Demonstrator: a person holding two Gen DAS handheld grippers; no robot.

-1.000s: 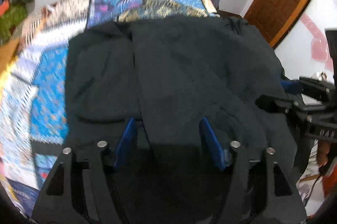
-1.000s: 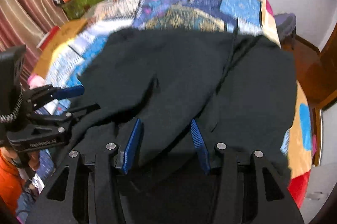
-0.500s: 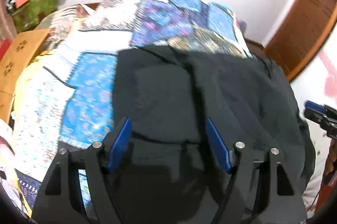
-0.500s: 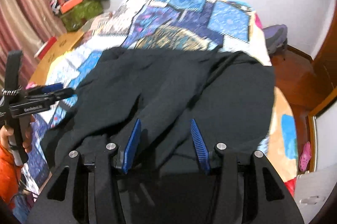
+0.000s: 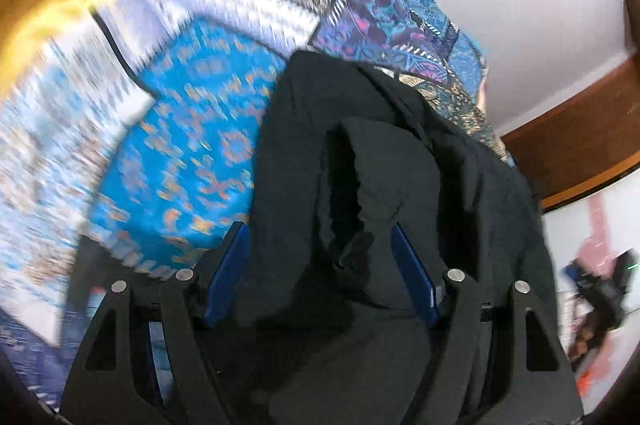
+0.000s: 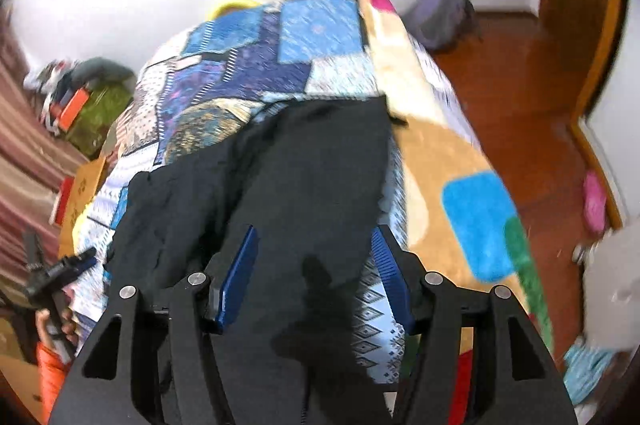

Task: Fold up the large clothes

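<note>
A large black garment (image 5: pixel 360 165) lies spread on a patchwork quilt (image 5: pixel 192 129). My left gripper (image 5: pixel 318 231) hangs over the garment's left edge. Its blue pads stand wide, and a puckered fold of cloth rises between them. I see no pad pinching the cloth. In the right wrist view the garment (image 6: pixel 300 177) runs under my right gripper (image 6: pixel 315 231), whose jaws are opening. The garment's right edge passes between those pads, with bare quilt (image 6: pixel 376 305) beside the right pad. My left gripper (image 6: pixel 60 273) shows at the far left, held by a hand in an orange sleeve.
The bed fills both views. To its right are a wooden floor (image 6: pixel 520 85), a grey-purple bundle (image 6: pixel 440 13) and a pink slipper (image 6: pixel 594 201). A pile of belongings (image 6: pixel 88 93) and a cardboard box (image 6: pixel 84 181) sit left of the bed. A wooden door (image 5: pixel 580 145) stands at the right.
Both hands have swung apart and rolled: the left toward the garment's left edge, the right toward its right edge. The right pads stand wider. The quilt now shows beside each gripper.
</note>
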